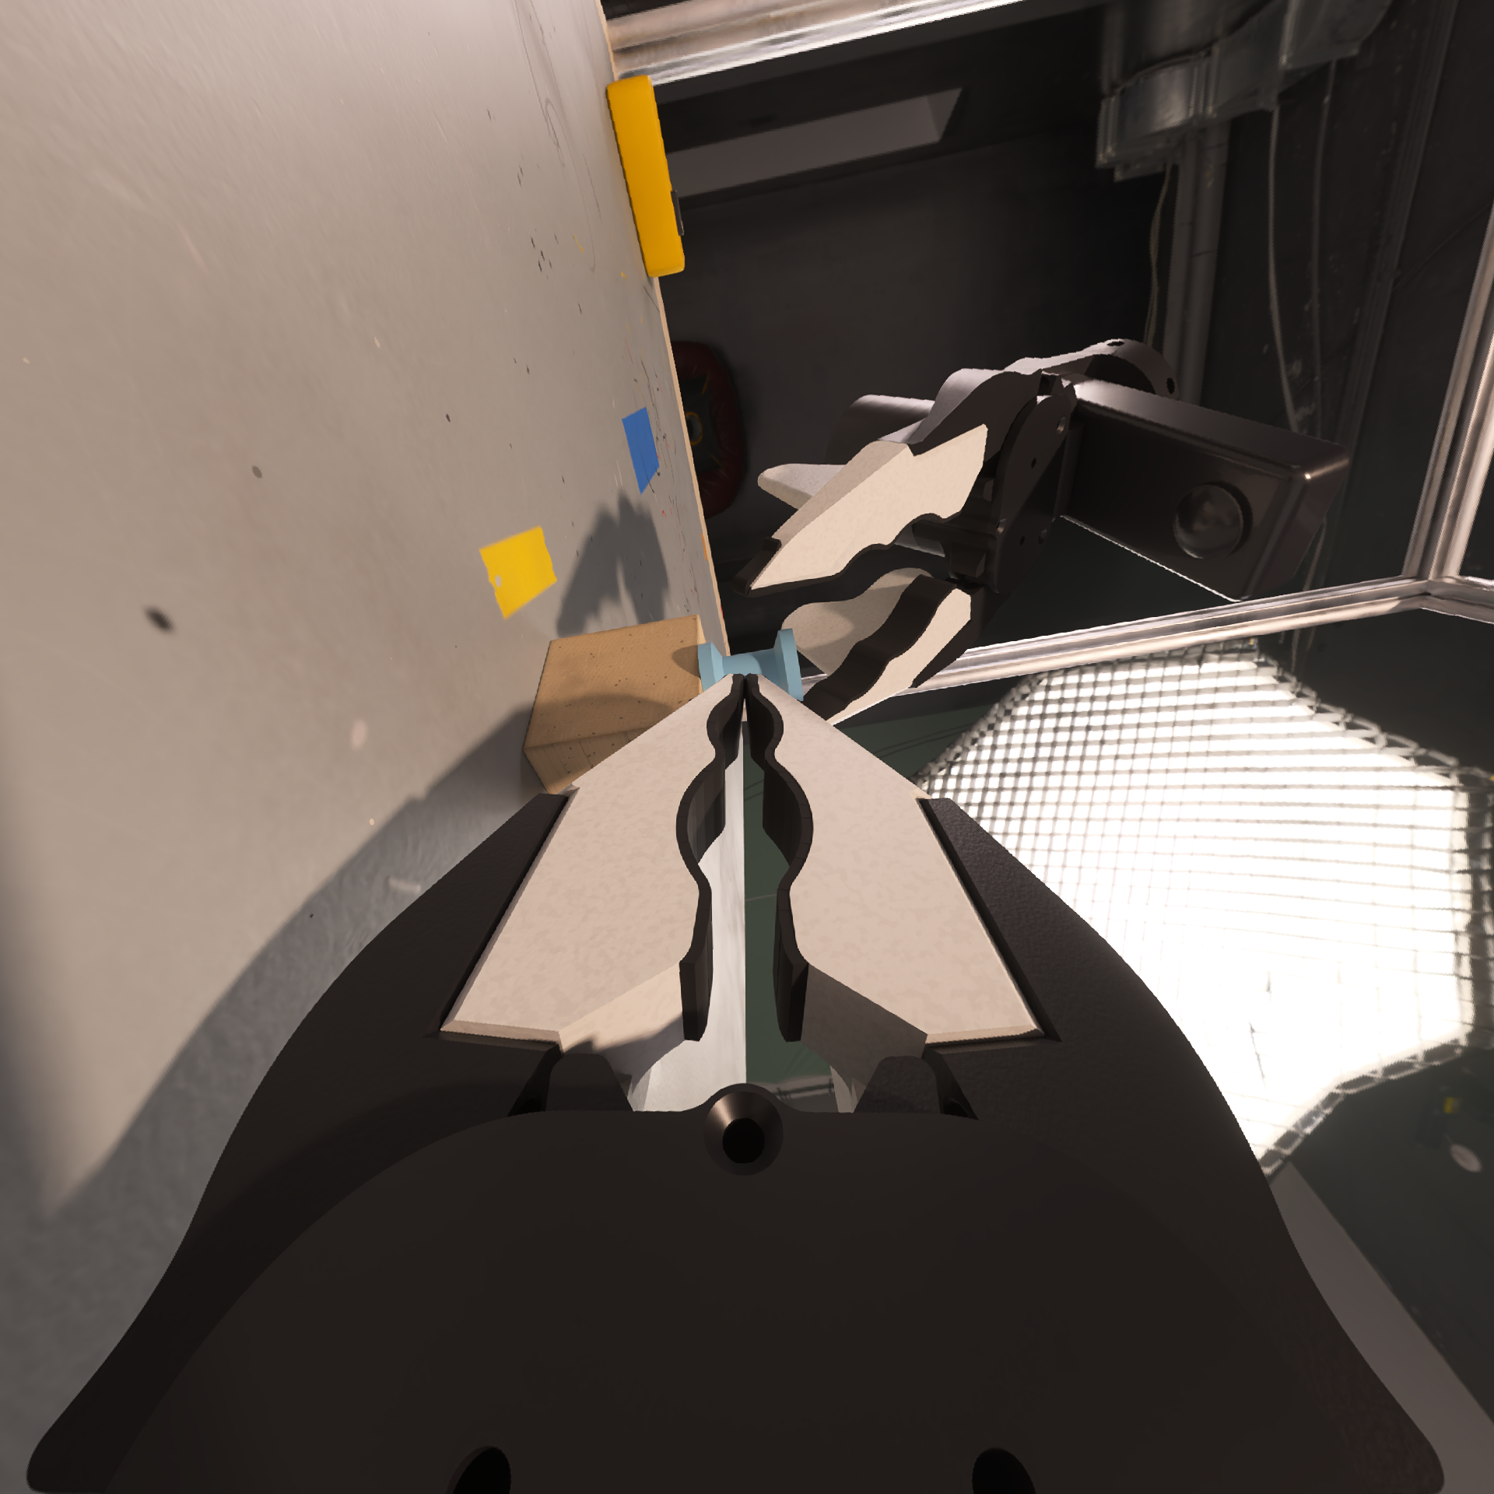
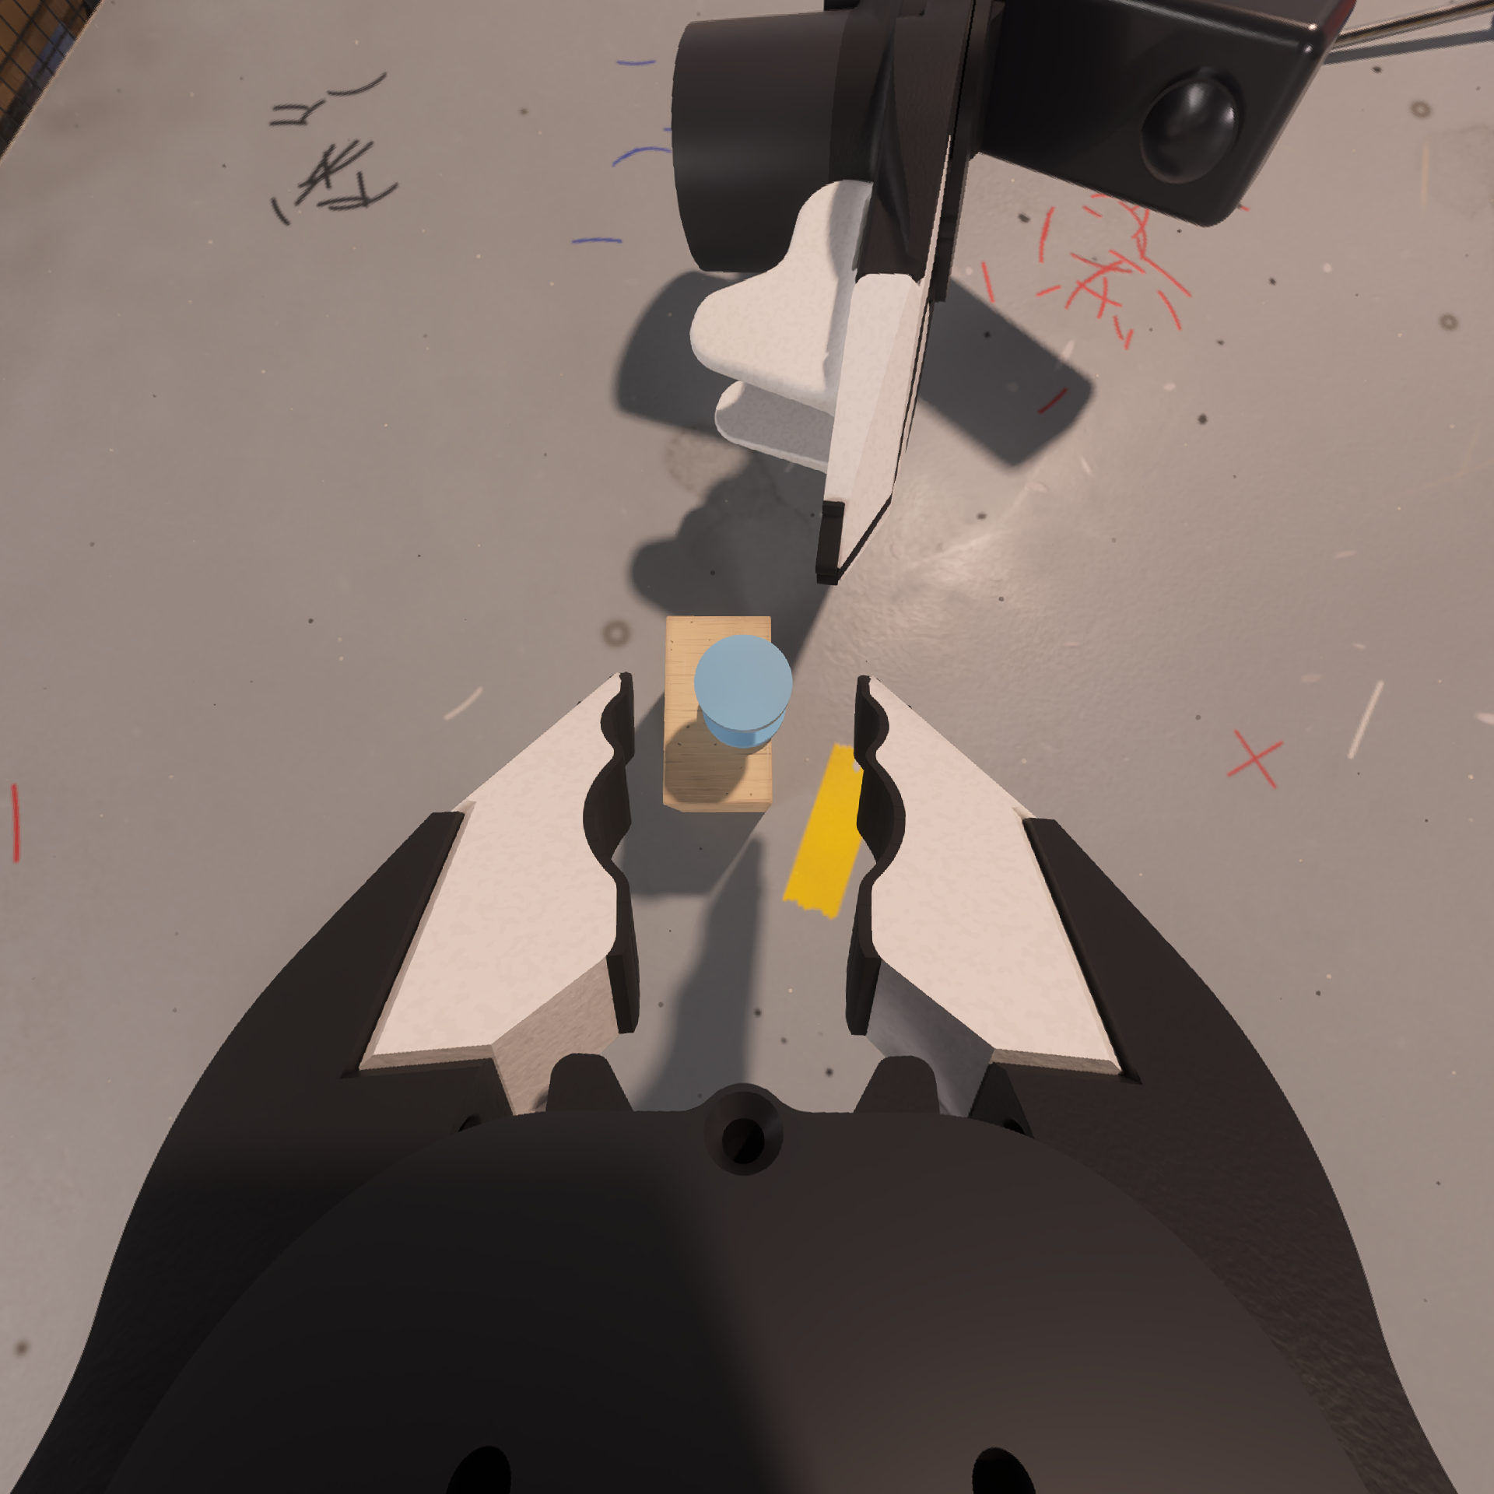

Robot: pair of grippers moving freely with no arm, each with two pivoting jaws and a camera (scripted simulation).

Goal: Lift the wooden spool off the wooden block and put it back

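Okay — we see the pale blue wooden spool [image 2: 742,687] standing upright on the wooden block [image 2: 717,772], toward the block's far end, and the block sits flat on the grey counter [image 2: 323,485] just beside a strip of yellow tape [image 2: 825,841].

Handling, as we judge it: small, light, rigid, painted smooth, so a bit slippery. The two flanges with a narrow waist between make the obvious hold — pinch the waist and the flanges stop it sliding out. The block looks light too and may shift if we drag sideways, so lift straight up.

The right tool [image 2: 744,687] hangs above the spool, looking down on it, with its fingers spread wide and nothing between them; the spool sits centred in the gap but lower down, not touched.

The left tool [image 1: 744,687] comes in low from the side, almost level with the counter, with its tips nearly together and pointing at the spool's waist. From the right wrist view its tips stand clear of the block, holding nothing.

Elsewhere on the counter lie a blue tape patch [image 1: 640,446] and a yellow bar [image 1: 647,174] at the far edge.
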